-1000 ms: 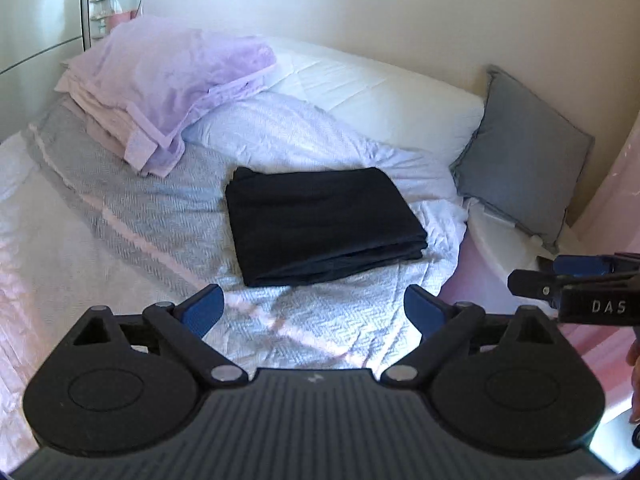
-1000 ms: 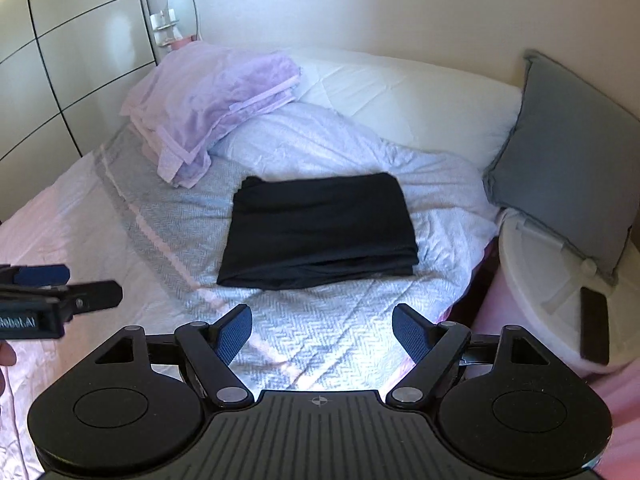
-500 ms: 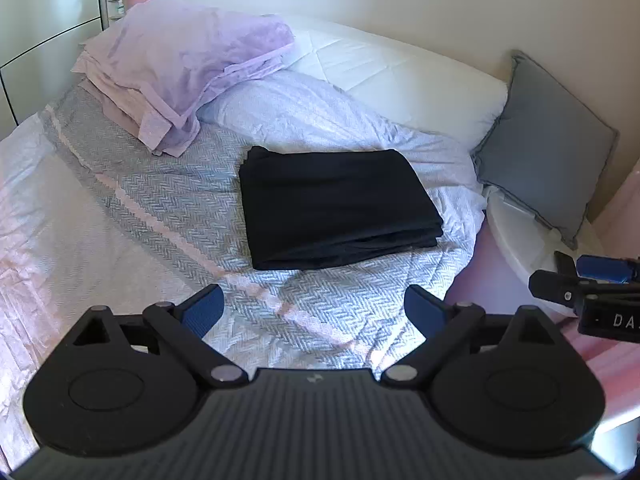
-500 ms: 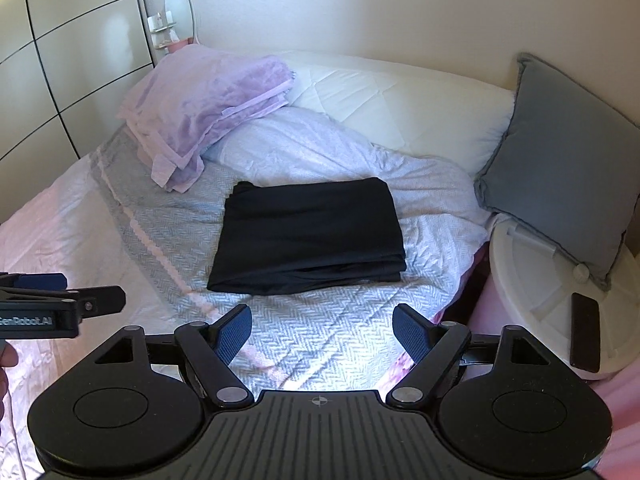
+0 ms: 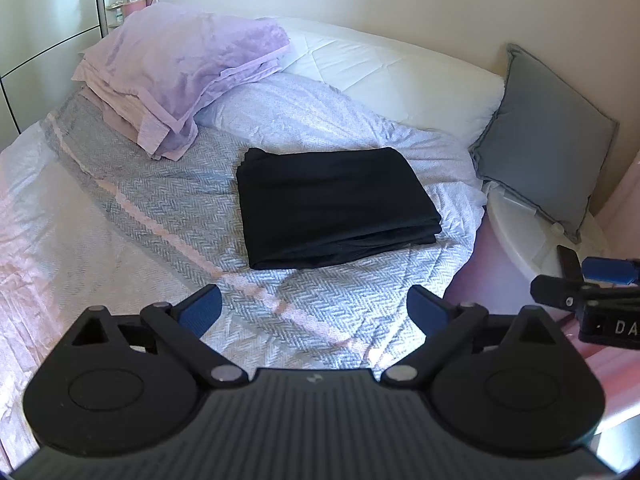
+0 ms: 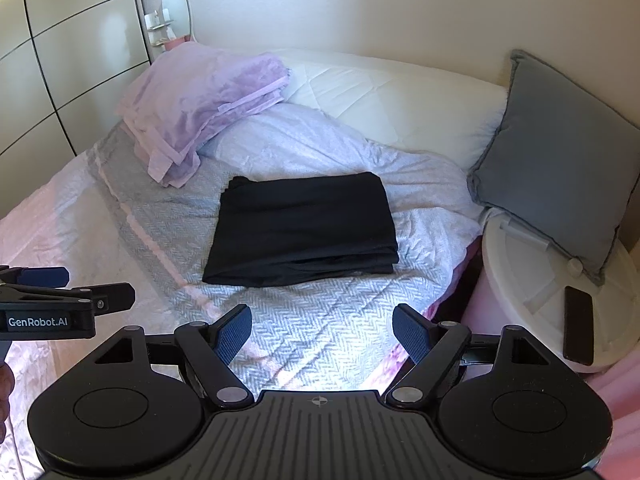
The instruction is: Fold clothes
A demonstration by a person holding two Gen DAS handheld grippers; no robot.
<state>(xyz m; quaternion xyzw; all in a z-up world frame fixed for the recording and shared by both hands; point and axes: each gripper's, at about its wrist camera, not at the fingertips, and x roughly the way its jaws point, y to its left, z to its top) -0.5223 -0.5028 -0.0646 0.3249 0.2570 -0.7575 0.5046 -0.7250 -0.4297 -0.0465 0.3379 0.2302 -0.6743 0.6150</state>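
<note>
A black garment [image 5: 332, 206] [image 6: 304, 228] lies folded into a neat rectangle on the grey herringbone bedspread [image 5: 168, 208] [image 6: 320, 320]. My left gripper [image 5: 314, 312] hovers over the bed's near edge, well short of the garment, open with nothing between its blue pads. My right gripper [image 6: 322, 334] hangs likewise in front of the garment, open and empty. Each gripper shows in the other's view: the right gripper [image 5: 584, 292] at the right edge, the left gripper [image 6: 60, 298] at the left edge.
Folded lilac bedding [image 5: 180, 76] [image 6: 200, 108] is stacked at the back left, with a white pillow [image 6: 392, 96] behind. A grey cushion [image 6: 560, 152] leans on a round white side table [image 6: 532, 288] carrying a dark phone [image 6: 578, 324]. Wardrobe doors [image 6: 60, 60] stand at left.
The left wrist view has swung slightly, so the garment and bedding sit a little further right and lower. Both grippers stay open and away from the garment.
</note>
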